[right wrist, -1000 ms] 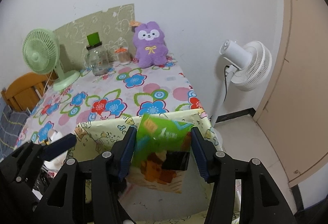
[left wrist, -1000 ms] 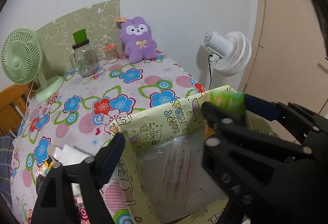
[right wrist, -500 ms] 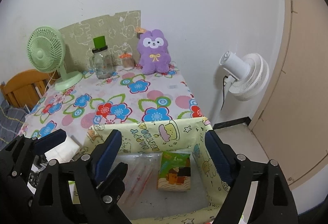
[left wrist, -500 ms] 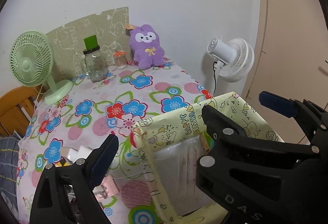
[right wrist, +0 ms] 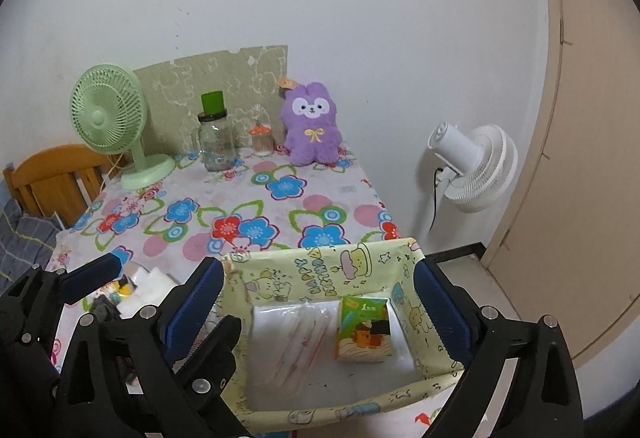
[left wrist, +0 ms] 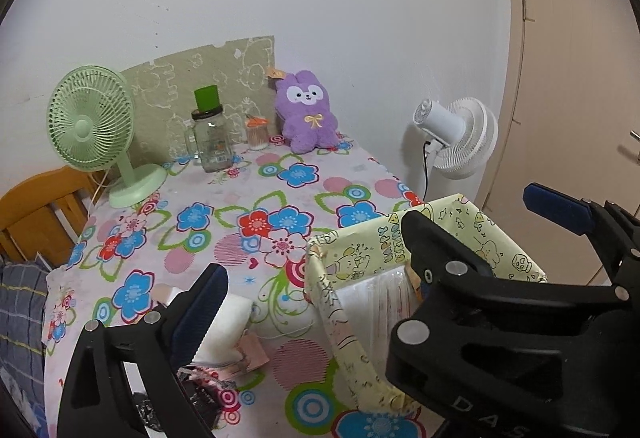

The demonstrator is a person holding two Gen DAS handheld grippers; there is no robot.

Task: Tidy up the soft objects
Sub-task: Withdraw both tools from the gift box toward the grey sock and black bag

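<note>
Since the earlier frames, our right gripper [right wrist: 320,302] has just been opening its jaws, and the green tissue pack [right wrist: 364,330] that sat between them now lies free on the bottom of the yellow fabric box [right wrist: 320,270]. Both views also show more of the table than before, so we judge that both hands have pulled back and up.

Our right fingers [right wrist: 440,314] stand wide apart, at the lower middle of the right wrist view, with nothing clamped; the pack is below them, not touching the pads. Our left gripper [left wrist: 312,262] has been opening too, and its fingers [left wrist: 200,306] are apart and empty.

Beside the green pack, to its left in the box, lies a clear plastic packet [right wrist: 292,338], just touching it or nearly so. At the lower left of the left wrist view we see a small heap: a white folded cloth [left wrist: 224,326] and some darker pieces we cannot identify. Further out, on the flowered tablecloth [left wrist: 280,197], stand a green fan [left wrist: 96,117], a glass jar [left wrist: 212,141] and a purple plush rabbit [left wrist: 308,113].

Risks from here: the box wall is soft, so a finger passing low may hook the rim and tip the box off the table corner. A careless grasp in the heap may lift several pieces together.
</note>
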